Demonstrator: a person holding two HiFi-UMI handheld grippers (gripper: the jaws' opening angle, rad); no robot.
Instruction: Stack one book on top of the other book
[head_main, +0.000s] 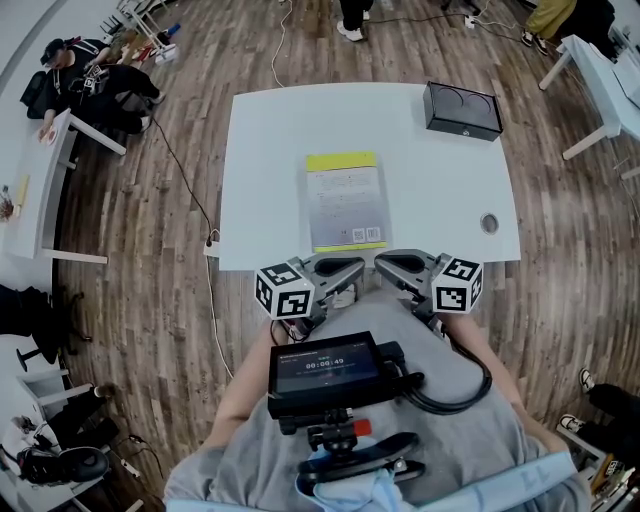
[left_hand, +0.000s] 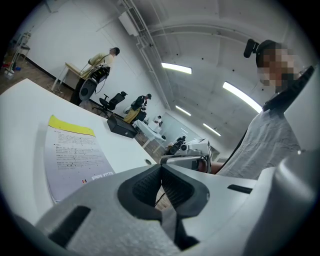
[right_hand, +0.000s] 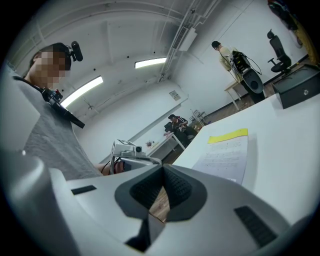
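Head view: a yellow-banded book lies at the middle of the white table, its lower end close to the near edge; whether it is one volume or two stacked is hard to tell. A black box sits at the far right corner. The left gripper and right gripper hang just off the near edge, tips facing.

Left gripper view: the jaws are pressed together with nothing between them.

Right gripper view: these jaws likewise meet on nothing.
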